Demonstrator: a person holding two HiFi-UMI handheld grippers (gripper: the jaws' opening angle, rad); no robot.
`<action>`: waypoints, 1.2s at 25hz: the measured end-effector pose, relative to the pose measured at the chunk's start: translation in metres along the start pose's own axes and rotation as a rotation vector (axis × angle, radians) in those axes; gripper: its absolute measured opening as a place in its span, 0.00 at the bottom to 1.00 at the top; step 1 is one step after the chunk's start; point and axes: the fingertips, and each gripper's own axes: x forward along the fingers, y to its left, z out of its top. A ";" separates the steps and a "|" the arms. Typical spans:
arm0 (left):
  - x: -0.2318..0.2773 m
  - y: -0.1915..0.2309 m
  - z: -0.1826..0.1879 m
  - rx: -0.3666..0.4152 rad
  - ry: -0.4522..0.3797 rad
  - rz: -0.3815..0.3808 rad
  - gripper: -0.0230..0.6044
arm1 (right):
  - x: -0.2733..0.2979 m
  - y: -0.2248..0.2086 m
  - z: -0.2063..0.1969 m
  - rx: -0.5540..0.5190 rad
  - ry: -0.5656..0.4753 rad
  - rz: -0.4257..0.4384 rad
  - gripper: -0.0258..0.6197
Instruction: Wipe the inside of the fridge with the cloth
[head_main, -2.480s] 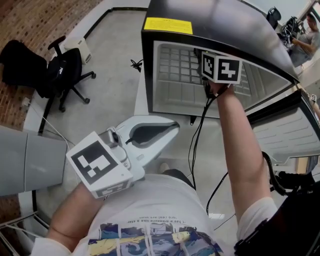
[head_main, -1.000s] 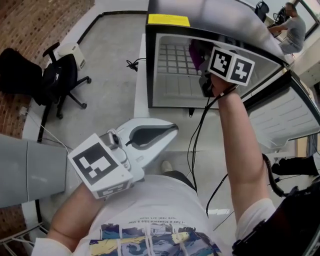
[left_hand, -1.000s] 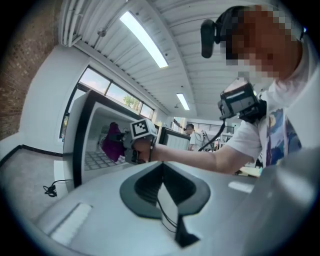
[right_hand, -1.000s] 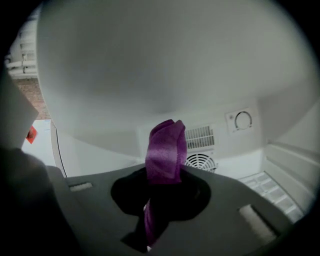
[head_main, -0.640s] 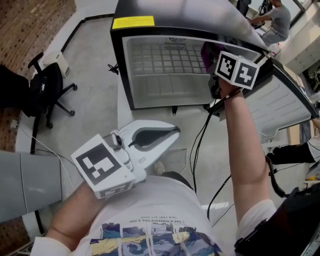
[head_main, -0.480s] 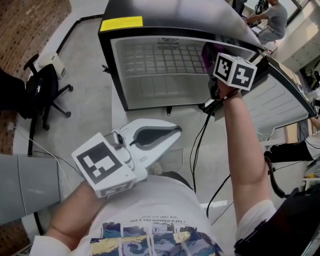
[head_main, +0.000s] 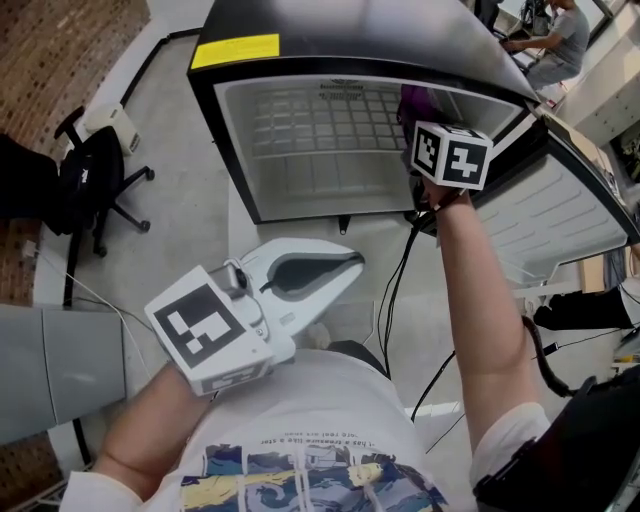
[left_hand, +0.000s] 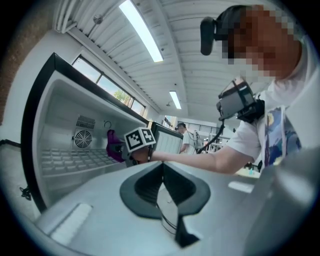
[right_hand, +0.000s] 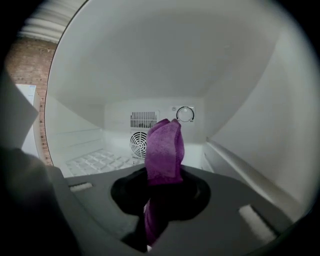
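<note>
Inside the fridge, my right gripper clamps the cloth, back wall dead ahead; left gripper closed, empty, outside.

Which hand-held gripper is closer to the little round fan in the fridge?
Right. The right hand-held gripper reaches inside the fridge, facing the fan with the purple cloth. The left hand-held gripper hangs outside the fridge, by the person's chest.

The right gripper, pinching the purple cloth, has slid from the middle of the fridge towards its right wall
</note>
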 end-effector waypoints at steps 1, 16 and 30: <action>0.000 0.000 0.001 0.000 0.001 0.002 0.05 | 0.001 0.003 -0.001 0.003 0.001 0.008 0.12; -0.054 0.007 -0.008 -0.006 -0.010 0.071 0.05 | 0.016 0.092 0.004 -0.005 -0.015 0.097 0.12; -0.117 0.010 -0.023 0.031 -0.023 0.131 0.05 | 0.024 0.182 0.007 0.012 -0.018 0.188 0.12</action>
